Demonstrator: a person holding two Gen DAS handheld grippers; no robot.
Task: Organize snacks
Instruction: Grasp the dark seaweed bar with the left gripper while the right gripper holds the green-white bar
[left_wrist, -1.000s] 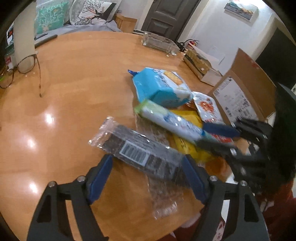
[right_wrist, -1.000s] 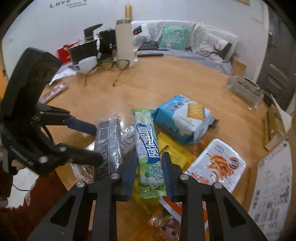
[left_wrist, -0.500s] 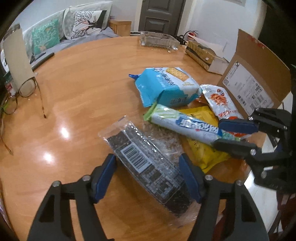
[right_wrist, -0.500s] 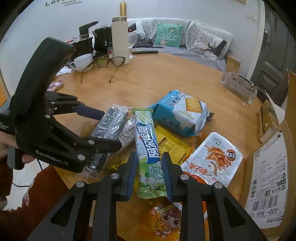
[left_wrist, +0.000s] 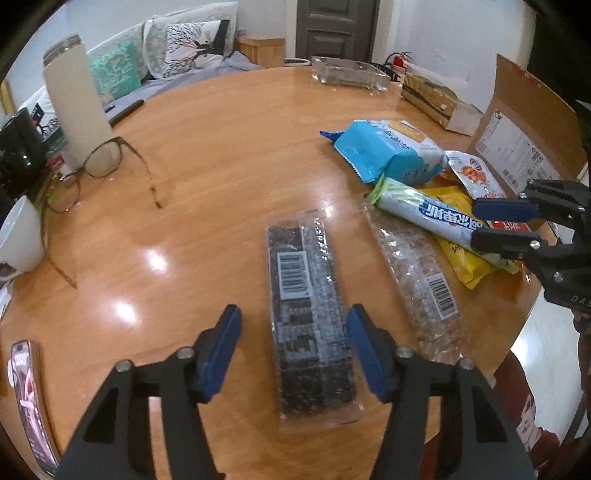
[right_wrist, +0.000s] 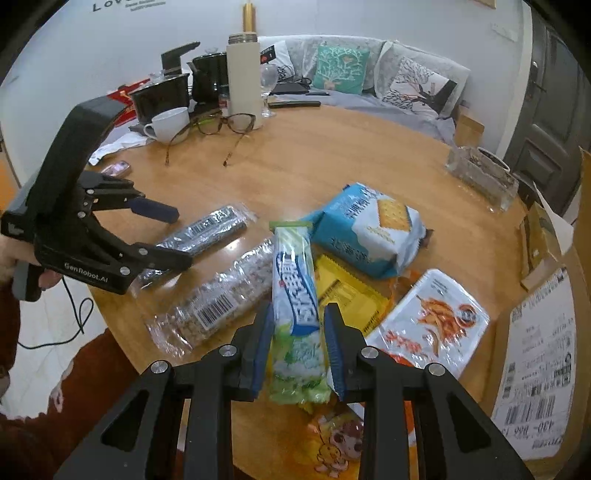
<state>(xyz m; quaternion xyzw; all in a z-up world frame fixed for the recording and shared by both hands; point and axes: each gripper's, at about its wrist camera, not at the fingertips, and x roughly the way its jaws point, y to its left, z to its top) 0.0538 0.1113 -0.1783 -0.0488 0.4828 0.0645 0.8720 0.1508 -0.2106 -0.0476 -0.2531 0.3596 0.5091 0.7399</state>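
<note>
Snacks lie heaped near the round wooden table's (left_wrist: 229, 155) edge. The dark seaweed bar (left_wrist: 306, 314), in crinkly clear wrap with a white barcode label, now lies straight between the spread blue pads of the left gripper (left_wrist: 293, 349), well apart from the pile; half a second ago it lay slanted against the others. Its jaws stand wide and hold nothing. The right gripper (right_wrist: 298, 343) stays clamped on the green-and-white tube pack (right_wrist: 295, 295), a long glossy pouch whose far end rests on the pile. Beside it sit a clear grain bar (right_wrist: 218, 306), a puffy blue cracker bag (right_wrist: 365, 229), a flat yellow sachet (right_wrist: 343, 291) and a white squid packet (right_wrist: 428, 325). Only the left view shows the phone (left_wrist: 27, 398) near the rim; only the right view shows the cartoon packet (right_wrist: 336, 439) under the gripper. Both show the spectacles (left_wrist: 96, 166), white cup (right_wrist: 166, 123) and cardboard box (left_wrist: 524, 125).
</note>
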